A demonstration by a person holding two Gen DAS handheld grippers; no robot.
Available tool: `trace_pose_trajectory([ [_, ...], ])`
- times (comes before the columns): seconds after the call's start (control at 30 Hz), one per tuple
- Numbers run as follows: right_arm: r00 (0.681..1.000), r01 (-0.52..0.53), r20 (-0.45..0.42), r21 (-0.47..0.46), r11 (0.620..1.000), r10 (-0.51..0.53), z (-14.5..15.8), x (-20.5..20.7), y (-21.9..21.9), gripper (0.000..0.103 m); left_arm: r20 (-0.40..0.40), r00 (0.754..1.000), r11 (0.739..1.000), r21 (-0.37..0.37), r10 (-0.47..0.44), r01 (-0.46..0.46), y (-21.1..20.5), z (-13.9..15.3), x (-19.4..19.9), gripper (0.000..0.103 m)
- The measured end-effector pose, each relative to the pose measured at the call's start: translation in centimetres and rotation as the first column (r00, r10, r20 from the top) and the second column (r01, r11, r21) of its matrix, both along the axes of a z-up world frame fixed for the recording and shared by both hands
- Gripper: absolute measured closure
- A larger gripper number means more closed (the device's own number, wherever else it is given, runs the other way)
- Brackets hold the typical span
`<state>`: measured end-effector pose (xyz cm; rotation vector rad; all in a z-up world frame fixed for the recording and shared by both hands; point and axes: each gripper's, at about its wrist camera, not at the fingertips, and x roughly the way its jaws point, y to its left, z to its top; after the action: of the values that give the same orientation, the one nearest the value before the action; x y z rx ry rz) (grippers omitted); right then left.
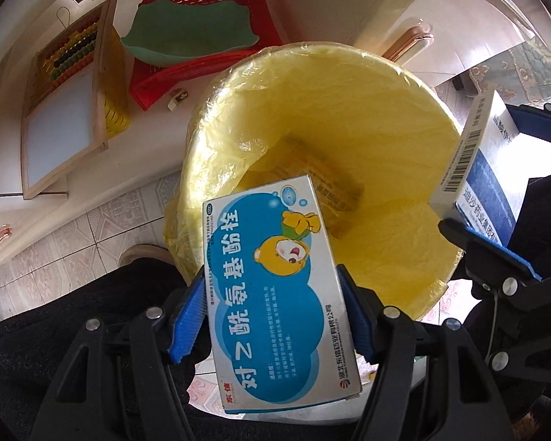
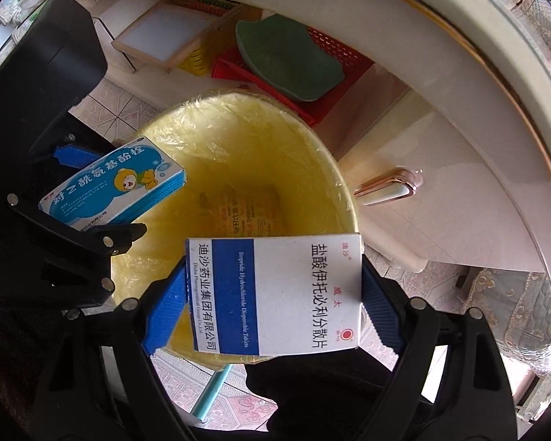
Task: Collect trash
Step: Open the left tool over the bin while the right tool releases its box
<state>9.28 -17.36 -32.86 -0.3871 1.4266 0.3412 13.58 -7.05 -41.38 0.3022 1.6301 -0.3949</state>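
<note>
L gripper (image 1: 275,316) pointed down w/ both blue pads pinching the long sides of a blue cartoon-bear medicine box (image 1: 275,294), box held flat-face to cam, its far end reaching over the near rim of the bin (image 1: 349,84). R gripper (image 2: 272,305) also pointed down, pads clamped on the two short ends of a white-and-blue medicine box (image 2: 275,294), jaws stood wide bc the box was wide; this box hung over the near rim of the same bin. Each gripper showed in the other's view: R one at the right edge of the left wrist view w/ barcode side of its box visible, L one at the left edge of the right wrist view w/ the bear box tilted. Bin was round, lined w/ a yellow plastic bag (image 2: 275,139) stretched over the rim, stood on a patterned tile floor (image 1: 103,228). One more box (image 1: 323,183) lay at the bin's bottom, under or behind the liner, print too blurred to read. Beyond the bin's far rim: red plastic basket (image 1: 202,70) w/ a green tray (image 1: 187,33) resting on it, touching; beside that a wooden abacus frame w/ whiteboard (image 1: 62,110) leaning. White cabinet w/ rose-gold handle (image 2: 385,187) stood just beside the bin. A light blue stick (image 2: 213,389) lay on the floor near the bin's near rim.
</note>
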Motion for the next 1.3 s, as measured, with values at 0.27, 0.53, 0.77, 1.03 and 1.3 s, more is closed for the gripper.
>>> trace_pose_trajectory([
  [0.27,0.998,-0.002,-0.058,-0.011,1.0,0.001,-3.2,0.4,0.1,0.019,-0.041,0.999,1.0,-0.009,0.019,-0.02,0.2,-1.5,1.0,0.038],
  [0.53,0.993,0.001,-0.114,-0.005,1.0,-0.001,-5.5,1.3,0.4,0.019,-0.088,0.996,0.999,-0.031,0.025,-0.027,0.2,-2.7,1.6,0.038],
  [0.77,0.99,-0.023,-0.136,0.002,1.0,0.023,-6.4,1.0,1.1,0.019,-0.089,0.996,0.999,-0.029,0.01,-0.013,-0.4,-2.8,1.7,0.038],
  [1.03,0.99,-0.027,-0.135,0.011,1.0,0.028,-6.6,0.8,1.2,0.019,-0.097,0.995,0.999,-0.027,0.016,-0.018,-0.6,-3.0,1.6,0.038],
  [1.3,0.987,-0.049,-0.154,0.005,0.999,0.049,-7.1,0.5,1.7,0.018,-0.081,0.997,1.0,-0.009,0.015,-0.016,-0.6,-3.0,1.9,0.026],
])
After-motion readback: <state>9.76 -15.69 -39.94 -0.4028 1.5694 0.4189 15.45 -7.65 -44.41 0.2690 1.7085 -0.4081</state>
